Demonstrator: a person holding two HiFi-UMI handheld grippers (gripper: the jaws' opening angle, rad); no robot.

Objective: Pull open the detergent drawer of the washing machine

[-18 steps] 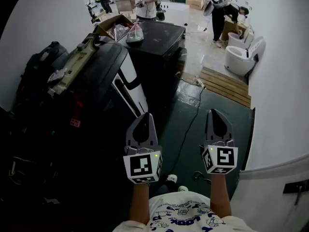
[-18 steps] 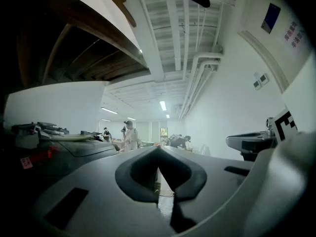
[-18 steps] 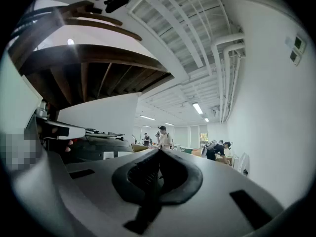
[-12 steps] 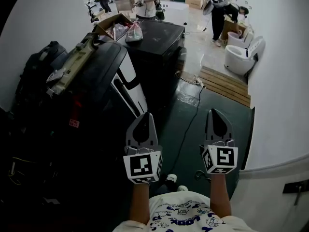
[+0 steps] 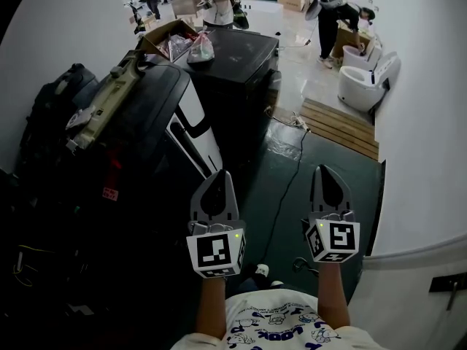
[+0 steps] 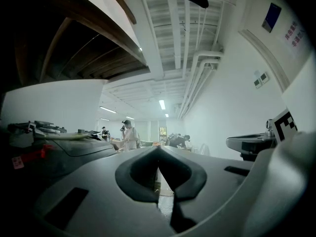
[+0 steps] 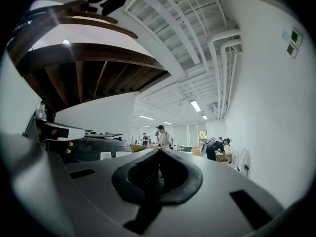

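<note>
Dark clutter (image 5: 58, 217) at left is dissolving into shadow, and the bottom edge is cutting off the person's shirt (image 5: 281, 327).

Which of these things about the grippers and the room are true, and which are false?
1. Both grippers are shut and empty. True: the left gripper and the right gripper hold nothing.
2. The right gripper holds a cable. False: the cable lies on the floor.
3. A bag sits on a black machine. True: the bag is on top of the machine.
4. The floor under the grippers is red. False: the floor is dark green.
5. A white toilet stands at the left. False: the toilet is at the right, by the wall.
</note>
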